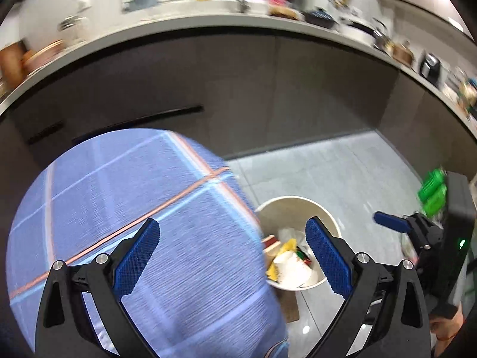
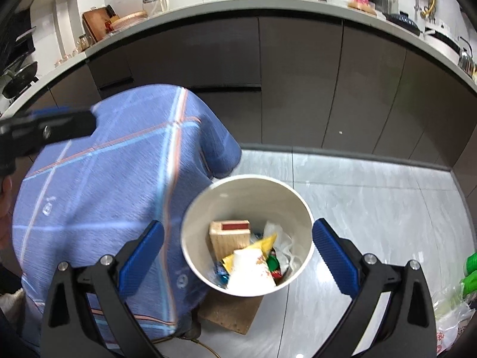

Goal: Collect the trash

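Two claws, both up high over the kitchen floor (image 2: 372, 197)

Left claw (image 1: 232, 256) spread wide, nothing between its blue pads (image 1: 137, 256). Under it, a table covered in a blue checked cloth (image 1: 134, 203). Seen from the right wrist camera as a dark blurry shape at the left edge, above the same cloth

Right claw (image 2: 238, 256) spread wide too, pinching nothing. Hanging right over a round white bin (image 2: 247, 185), so the bin sits between its two blue pads in that view. Seen from the left wrist camera at the far right edge, black with one blue pad sticking out

Bin standing on the grey floor, just beside the cloth-covered table and touching a flat brown board (image 2: 229, 313) under it. Trash already inside the bin: a white paper cup (image 2: 250, 271) lying on its side on top, a tan box with a red patch (image 2: 229, 235), a yellow wrapper (image 2: 263, 243), white crumpled paper (image 2: 281, 240), a little green and red bit (image 2: 272, 264), something shiny blue (image 2: 222, 274)

Green things (image 2: 471, 268) and a clear plastic bag (image 2: 450, 304) at the right edge of the floor, too cut off to tell more

Long grey counter (image 2: 226, 9) behind, full of kitchen stuff, with dark cupboards (image 2: 298, 83) under it
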A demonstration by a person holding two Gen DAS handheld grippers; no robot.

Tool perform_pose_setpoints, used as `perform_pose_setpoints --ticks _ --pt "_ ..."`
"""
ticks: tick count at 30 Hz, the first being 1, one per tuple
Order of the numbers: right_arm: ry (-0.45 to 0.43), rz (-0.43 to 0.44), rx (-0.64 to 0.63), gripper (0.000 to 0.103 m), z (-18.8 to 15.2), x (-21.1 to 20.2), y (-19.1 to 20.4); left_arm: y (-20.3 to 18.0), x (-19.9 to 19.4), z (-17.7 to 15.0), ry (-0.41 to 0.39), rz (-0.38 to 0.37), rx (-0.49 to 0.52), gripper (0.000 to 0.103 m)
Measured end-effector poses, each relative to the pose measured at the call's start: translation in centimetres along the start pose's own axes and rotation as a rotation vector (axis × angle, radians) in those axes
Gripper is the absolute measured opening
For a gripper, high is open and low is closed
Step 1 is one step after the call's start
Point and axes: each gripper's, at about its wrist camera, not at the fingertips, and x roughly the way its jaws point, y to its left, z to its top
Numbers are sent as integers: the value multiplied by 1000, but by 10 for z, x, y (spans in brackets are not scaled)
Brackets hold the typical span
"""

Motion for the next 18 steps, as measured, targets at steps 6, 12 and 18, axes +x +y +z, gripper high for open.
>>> perform_pose_setpoints --ticks 6,12,18 --pt "-28 31 -38 100 17 -27 35 53 -46 -29 -30 123 -141 94" --pt "-50 70 -57 100 29 -47 77 78 -92 -60 -47 224 -222 95" --pt "-72 72 -92 100 36 -63 120 97 -124 -88 -56 290 -284 95"
